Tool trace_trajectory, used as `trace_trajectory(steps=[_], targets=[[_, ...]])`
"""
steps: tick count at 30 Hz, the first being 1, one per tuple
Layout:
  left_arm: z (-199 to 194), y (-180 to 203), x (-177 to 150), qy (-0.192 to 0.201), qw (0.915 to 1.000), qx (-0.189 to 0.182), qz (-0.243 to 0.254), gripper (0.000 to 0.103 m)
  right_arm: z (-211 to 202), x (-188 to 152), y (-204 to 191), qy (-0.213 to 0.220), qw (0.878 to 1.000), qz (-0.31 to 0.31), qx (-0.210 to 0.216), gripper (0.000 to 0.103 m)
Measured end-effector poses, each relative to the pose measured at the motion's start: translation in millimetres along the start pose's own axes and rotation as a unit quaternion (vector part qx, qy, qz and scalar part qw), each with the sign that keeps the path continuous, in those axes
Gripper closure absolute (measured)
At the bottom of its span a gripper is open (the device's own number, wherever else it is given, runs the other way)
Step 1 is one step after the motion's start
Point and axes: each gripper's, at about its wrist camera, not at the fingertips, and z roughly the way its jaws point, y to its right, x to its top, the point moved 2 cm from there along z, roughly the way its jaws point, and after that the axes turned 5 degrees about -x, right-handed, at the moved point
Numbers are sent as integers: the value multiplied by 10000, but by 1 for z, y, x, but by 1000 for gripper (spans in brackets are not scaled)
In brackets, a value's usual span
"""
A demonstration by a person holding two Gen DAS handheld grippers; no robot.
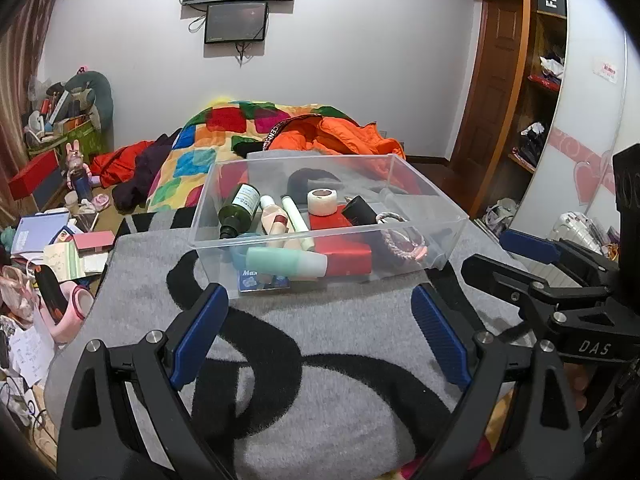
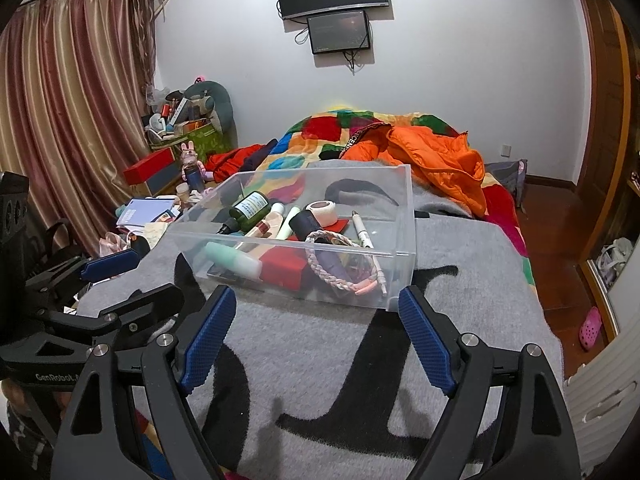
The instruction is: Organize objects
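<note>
A clear plastic bin (image 1: 256,242) (image 2: 402,216) stands on a grey blanket with black letters (image 1: 320,340) (image 2: 320,344). Inside lie a dark green bottle (image 1: 240,206) (image 2: 250,205), a mint tube (image 1: 280,263) (image 2: 230,258), a red box (image 1: 346,254) (image 2: 282,268), a roll of white tape (image 1: 323,202) (image 2: 322,212), a braided cord (image 1: 402,240) (image 2: 344,276), a white pen (image 2: 363,230) and small tubes. My left gripper (image 1: 320,336) is open and empty just short of the bin. My right gripper (image 2: 316,340) is open and empty, also before the bin.
A patchwork quilt (image 1: 192,160) (image 2: 320,132) and an orange jacket (image 1: 340,132) (image 2: 436,152) lie behind the bin. Clutter of boxes and papers (image 1: 60,240) (image 2: 152,208) covers the floor at left. A wardrobe (image 1: 536,80) stands at right.
</note>
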Motion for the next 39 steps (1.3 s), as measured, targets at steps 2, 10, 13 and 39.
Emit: trace_trajectory(steps=[2,10,13,39], targets=[[0,0,-1,-13,10000,-11,-23,9,0,0,0,-4,10000,3,5,22],[-1,1,-2,-33,10000,-22,-20,9,-2,-1,-2,-10,10000,-1,5,22],[-1,1,-1,-35,10000,-22,-19,9,-2,-2,-2,-16,10000,11,8,22],[-4,2,-2,-75,9999,-121,-1,9,0,-6,-1,-48,10000,78,4,21]])
